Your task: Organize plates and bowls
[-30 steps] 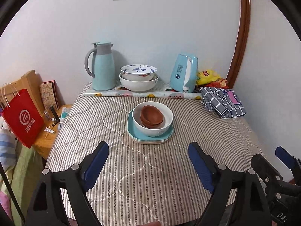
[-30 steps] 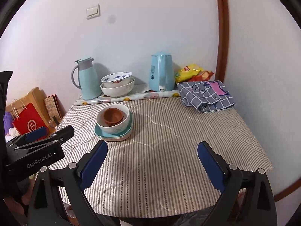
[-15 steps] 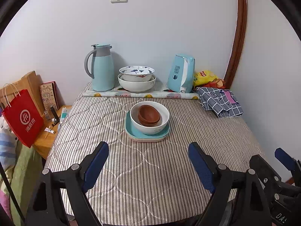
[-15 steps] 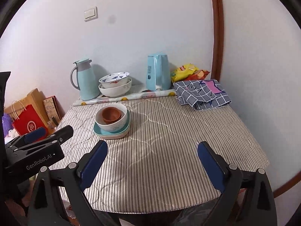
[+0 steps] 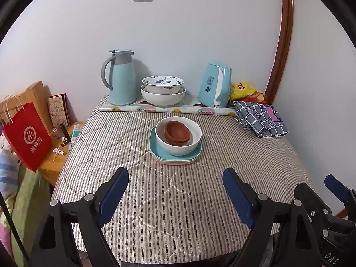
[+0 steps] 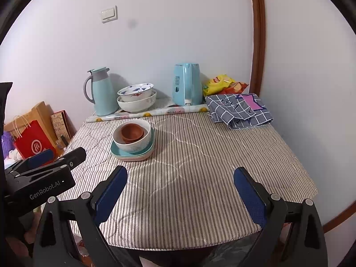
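Left wrist view: glossy white bowl (image 5: 178, 138) cradling brown bowls (image 5: 177, 132) on teal squarish plates (image 5: 175, 154), both jaws spread, empty.

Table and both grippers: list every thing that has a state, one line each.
left gripper: open, empty
right gripper: open, empty
brown bowls: nested in the white bowl
white bowl: upright on the teal plates
teal plates: stacked
patterned bowl: nested in a larger bowl
thermos: upright, lid shut
kettle: upright
checked cloth: folded
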Motion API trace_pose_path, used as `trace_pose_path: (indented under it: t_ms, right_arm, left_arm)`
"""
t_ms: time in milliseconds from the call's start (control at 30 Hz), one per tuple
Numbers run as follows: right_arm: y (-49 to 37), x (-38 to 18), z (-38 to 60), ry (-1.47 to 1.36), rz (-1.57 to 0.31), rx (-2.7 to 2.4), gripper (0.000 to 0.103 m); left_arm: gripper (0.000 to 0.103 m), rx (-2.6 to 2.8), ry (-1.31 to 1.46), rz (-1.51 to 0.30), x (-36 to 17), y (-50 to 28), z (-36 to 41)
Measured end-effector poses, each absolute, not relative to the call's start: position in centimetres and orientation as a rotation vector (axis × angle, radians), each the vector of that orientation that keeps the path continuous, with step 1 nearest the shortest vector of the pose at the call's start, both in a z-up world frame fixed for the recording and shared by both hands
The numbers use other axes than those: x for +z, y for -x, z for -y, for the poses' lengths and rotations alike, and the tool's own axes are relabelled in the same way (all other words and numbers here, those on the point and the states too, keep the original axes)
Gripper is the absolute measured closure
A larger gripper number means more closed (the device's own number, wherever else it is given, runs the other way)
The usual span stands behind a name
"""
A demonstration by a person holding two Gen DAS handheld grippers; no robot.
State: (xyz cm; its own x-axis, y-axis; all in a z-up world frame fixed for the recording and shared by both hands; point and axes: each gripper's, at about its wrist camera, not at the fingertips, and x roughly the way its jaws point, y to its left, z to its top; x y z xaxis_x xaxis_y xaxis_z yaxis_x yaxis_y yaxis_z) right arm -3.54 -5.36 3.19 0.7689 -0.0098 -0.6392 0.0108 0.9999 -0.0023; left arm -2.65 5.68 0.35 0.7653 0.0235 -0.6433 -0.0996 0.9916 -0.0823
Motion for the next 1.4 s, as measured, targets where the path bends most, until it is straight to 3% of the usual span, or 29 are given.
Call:
trace_pose_path:
  t_ms: [1400]
  right_arm:
    - [4.02, 3.23, 4.86, 0.004, -0.688, -0.007, 0.008]
  left_arm:
    - [0.017, 0.068, 0.116, -0.692, 0.62, 3.39, -5.71]
